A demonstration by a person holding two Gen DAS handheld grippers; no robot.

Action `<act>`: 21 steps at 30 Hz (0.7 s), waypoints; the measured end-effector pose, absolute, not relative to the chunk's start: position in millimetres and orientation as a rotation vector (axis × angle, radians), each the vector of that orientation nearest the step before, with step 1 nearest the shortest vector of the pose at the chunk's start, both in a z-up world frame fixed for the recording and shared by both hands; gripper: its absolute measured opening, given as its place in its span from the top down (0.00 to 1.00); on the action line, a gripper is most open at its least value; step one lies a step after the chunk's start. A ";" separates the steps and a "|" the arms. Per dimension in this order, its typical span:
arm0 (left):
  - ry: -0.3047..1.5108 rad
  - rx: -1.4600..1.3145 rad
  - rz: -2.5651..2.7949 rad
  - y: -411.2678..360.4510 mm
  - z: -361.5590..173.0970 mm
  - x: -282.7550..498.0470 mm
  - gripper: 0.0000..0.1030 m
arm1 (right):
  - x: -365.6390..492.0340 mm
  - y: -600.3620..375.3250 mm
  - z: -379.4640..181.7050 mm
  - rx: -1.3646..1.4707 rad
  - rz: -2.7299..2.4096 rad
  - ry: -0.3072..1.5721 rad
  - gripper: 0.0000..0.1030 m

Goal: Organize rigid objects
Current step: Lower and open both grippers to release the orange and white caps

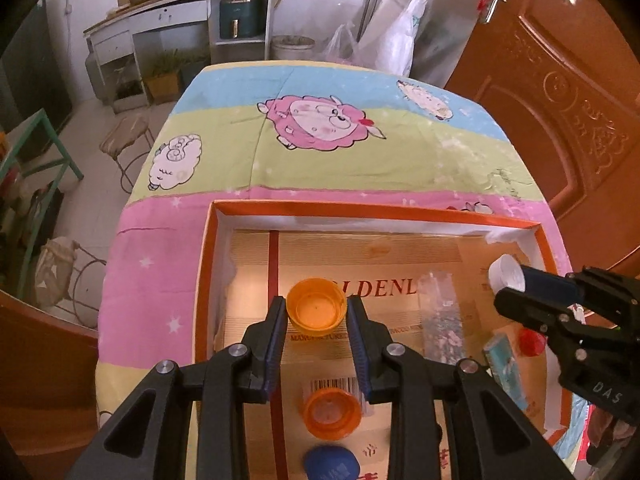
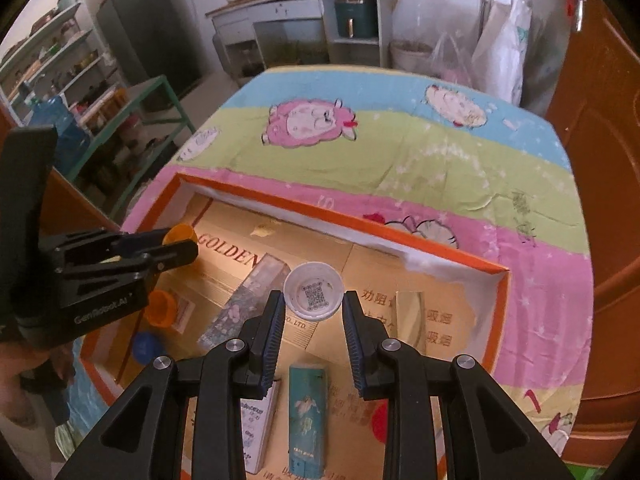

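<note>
The left tongs pinch an orange cap by its rim, open side up, above the left part of the box. The right tongs pinch a white cap the same way, over the middle of the box; a QR code shows inside it. Both tongs are narrowly spread, only as wide as the caps they grip.

On the box floor lie a second orange cap, a blue cap, a red cap, a clear sleeve, a teal pack, a white pack and a gold pack.

The cardboard lining the box reads "GOLDEN" in red, with "CO., LTD" and Chinese characters further right, too small to read fully; a barcode shows near the second orange cap. The left tongs' body carries "GenRobot.AI", the right one's "DAS".

The orange-rimmed box sits on a worktop under a striped cloth of blue, green and pink with cartoon sheep. Beyond it are a kitchen counter with pots, a green appliance, a dark fridge, shelves, plastic bags and a brown door.
</note>
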State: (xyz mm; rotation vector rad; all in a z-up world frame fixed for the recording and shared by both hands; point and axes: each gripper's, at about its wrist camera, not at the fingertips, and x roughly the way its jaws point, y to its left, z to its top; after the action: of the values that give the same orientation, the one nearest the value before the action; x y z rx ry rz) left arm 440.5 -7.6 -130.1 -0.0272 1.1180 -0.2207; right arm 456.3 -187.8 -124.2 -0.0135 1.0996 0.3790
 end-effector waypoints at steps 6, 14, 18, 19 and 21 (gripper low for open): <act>1.130 -0.027 -0.219 -7.1 -138.1 442.6 0.70 | 461.1 -181.8 -138.2 -0.052 0.365 1.131 0.71; 1.118 -0.027 -0.220 -7.8 -143.0 441.9 0.70 | 462.3 -176.0 -150.1 -0.077 0.357 1.152 0.71; 1.102 -0.043 -0.229 -5.8 -143.5 440.8 0.70 | 461.0 -176.1 -154.2 -0.081 0.352 1.145 0.71; 1.099 -0.048 -0.231 -5.4 -143.2 440.6 0.69 | 461.0 -176.5 -154.1 -0.076 0.352 1.144 0.70; 1.094 -0.057 -0.242 -5.0 -142.4 440.3 0.64 | 460.9 -176.9 -154.5 -0.073 0.352 1.144 0.70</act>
State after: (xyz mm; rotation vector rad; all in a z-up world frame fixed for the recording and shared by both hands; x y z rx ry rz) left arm 440.3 -5.0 -142.4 -0.0571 1.0936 -0.2423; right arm 460.9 -176.9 -154.5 -0.0730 1.1439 0.3521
